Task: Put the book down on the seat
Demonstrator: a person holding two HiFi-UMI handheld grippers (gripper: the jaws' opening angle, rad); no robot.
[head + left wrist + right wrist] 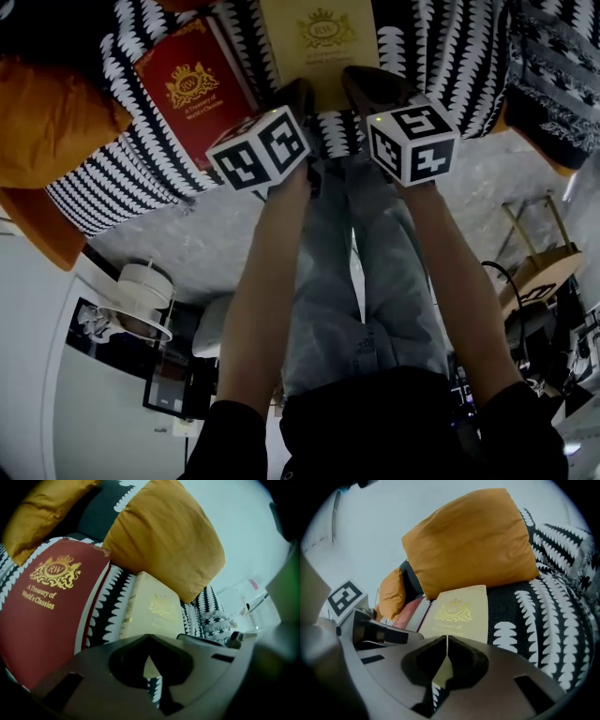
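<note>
Black-and-white patterned seat (pixel 450 47) below, orange cushion (pixel 473 541) propped at its back. Flat on the seat: red book (pixel 192 89) and, beside it, cream book (pixel 319 42), long axis running away from both tools. Straight ahead of left gripper (pixel 298 94) and right gripper (pixel 364 84), about equally near; both pressed together, pinching nothing. Seemingly already set down

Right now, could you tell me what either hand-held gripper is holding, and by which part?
Nothing: the left hand-held gripper and right hand-held gripper are both shut empty; the cream hardcover book lies on the black-and-white patterned seat.
</note>
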